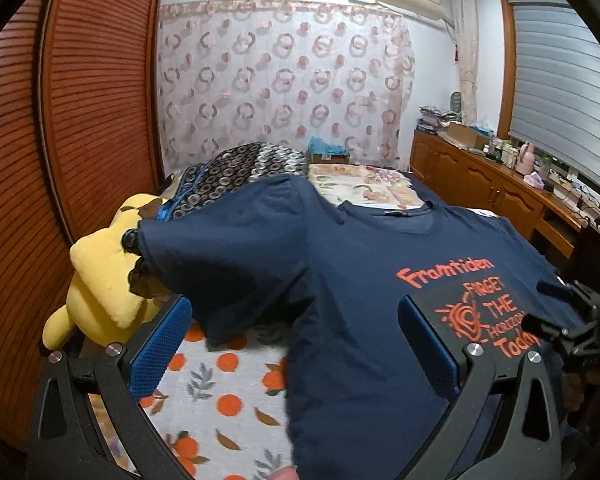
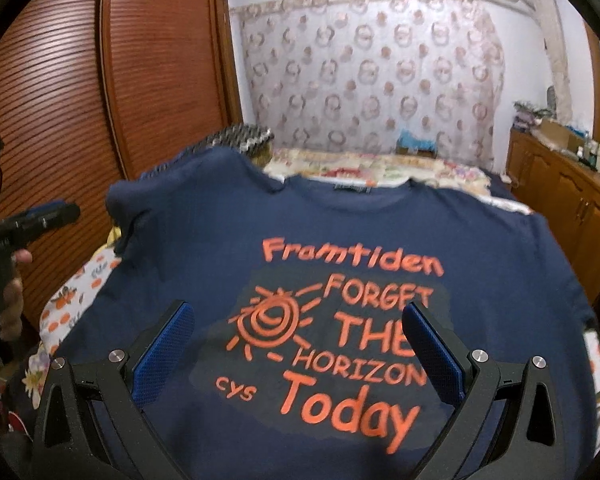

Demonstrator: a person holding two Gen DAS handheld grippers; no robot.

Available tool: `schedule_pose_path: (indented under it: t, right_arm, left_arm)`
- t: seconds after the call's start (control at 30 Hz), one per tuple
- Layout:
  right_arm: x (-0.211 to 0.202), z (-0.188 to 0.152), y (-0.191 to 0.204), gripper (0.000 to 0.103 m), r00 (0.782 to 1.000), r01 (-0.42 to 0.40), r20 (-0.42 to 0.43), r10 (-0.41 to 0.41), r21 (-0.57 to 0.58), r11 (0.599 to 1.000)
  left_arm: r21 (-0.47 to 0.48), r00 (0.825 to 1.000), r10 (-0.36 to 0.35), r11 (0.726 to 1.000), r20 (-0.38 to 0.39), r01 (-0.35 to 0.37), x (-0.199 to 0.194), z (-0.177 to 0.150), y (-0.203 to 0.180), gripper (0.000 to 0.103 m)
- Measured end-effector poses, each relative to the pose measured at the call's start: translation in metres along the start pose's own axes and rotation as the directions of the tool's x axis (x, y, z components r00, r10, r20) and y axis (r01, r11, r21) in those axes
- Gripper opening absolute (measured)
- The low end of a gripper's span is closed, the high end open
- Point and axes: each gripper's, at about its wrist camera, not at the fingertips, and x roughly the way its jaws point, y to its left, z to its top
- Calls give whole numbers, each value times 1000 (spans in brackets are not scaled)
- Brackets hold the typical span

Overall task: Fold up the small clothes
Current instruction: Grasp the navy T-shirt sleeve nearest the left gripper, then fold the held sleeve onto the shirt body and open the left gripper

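Navy T-shirt lies front-up on the bed, orange print "Framtiden / FORGET THE HORIZON Today" facing the ceiling, collar toward the far wall. It sits on a bedsheet patterned with oranges and leaves.

Left tongs: both blue pads spread wide, nothing between them. They sit above the shirt's left side seam, with the left sleeve just ahead; the sleeve looks raised or humped off the sheet, though blur makes its exact lie unclear. In the right wrist view the left tool shows side-on at the shirt's left edge, a hand wrapped on its grip.

Right tongs: also released, pads wide apart, empty, poised over the printed chest panel. The shirt's right sleeve runs off toward the cabinet side; its end is hard to read.

Surroundings: yellow plush toy near the left sleeve by the louvred wardrobe door; a dark ring-patterned blanket piled beyond the collar.

Judgement on step: the shirt appears spread out and no fold is made yet, so this looks like the start of folding, with neither tool gripping.

Next move likely calls for: left tongs to drop onto the left sleeve or shoulder edge and pinch both layers, then carry it inward across the print. Right tongs may need to pin or take the opposite side. Thin, limp cotton will sag, so a firm bite near the seam seems wise.
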Motion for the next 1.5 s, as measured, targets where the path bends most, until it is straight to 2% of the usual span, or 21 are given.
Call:
schedule_pose_path:
  t: [0.2, 0.3, 0.33, 0.4, 0.47, 0.53, 0.67, 0.8, 0.87, 0.97, 1.1, 1.2, 1.37, 1.5]
  right_arm:
    - [8, 3, 1, 103, 999, 5, -53, -6, -26, 1000]
    - [6, 10, 6, 103, 998, 14, -54, -16, -41, 999]
    - [7, 9, 7, 103, 998, 14, -56, -16, -42, 999]
    - [9, 9, 7, 103, 998, 9, -58, -11, -37, 999]
    - [8, 8, 9, 103, 999, 4, -54, -6, -33, 999]
    - [9, 6, 10, 103, 999, 1, -48, -2, -30, 1000]
    - [12, 3, 7, 103, 999, -2, -42, 1, -22, 1000]
    - [13, 3, 7, 103, 999, 2, -35, -3, -26, 1000]
    - [13, 2, 8, 103, 999, 3, -33, -4, -29, 1000]
    - [11, 1, 7, 103, 1000, 2, -31, -3, -28, 1000]
    - [11, 0, 8, 103, 1000, 1, -30, -2, -28, 1000]
    - [10, 1, 6, 103, 1000, 0, -31, 0, -27, 1000]
    - [10, 0, 6, 103, 1000, -1, -31, 0, -26, 1000]
    - [10, 0, 6, 103, 1000, -1, -31, 0, -26, 1000]
  left_arm:
    - [-4, 999, 26, 1000, -45, -26, 13, 5, 31, 103]
    - [-40, 999, -18, 999, -45, 17, 20, 13, 54, 103]
    - [-52, 999, -30, 998, -42, 28, 22, 15, 58, 99]
    - [-87, 998, -58, 995, -29, 56, 28, 21, 71, 91]
    - [-141, 996, -79, 987, -29, 74, 39, 27, 87, 78]
    - [-174, 995, -90, 981, -34, 83, 48, 30, 96, 71]
    - [-192, 996, -30, 981, -80, 14, 73, 32, 111, 56]
    - [-188, 991, -10, 982, -132, -15, 92, 29, 116, 44]
    - [-185, 992, -5, 982, -130, -20, 91, 27, 118, 25]
    - [-153, 993, -6, 988, -116, -12, 85, 30, 116, 7]
    - [-105, 997, -1, 994, -79, -7, 74, 38, 111, 4]
    - [-80, 999, -27, 996, -33, 24, 60, 51, 98, 4]
    - [-4, 996, -89, 996, 9, 89, 48, 80, 55, 4]
    - [73, 992, -129, 989, 16, 127, 54, 107, 9, 4]
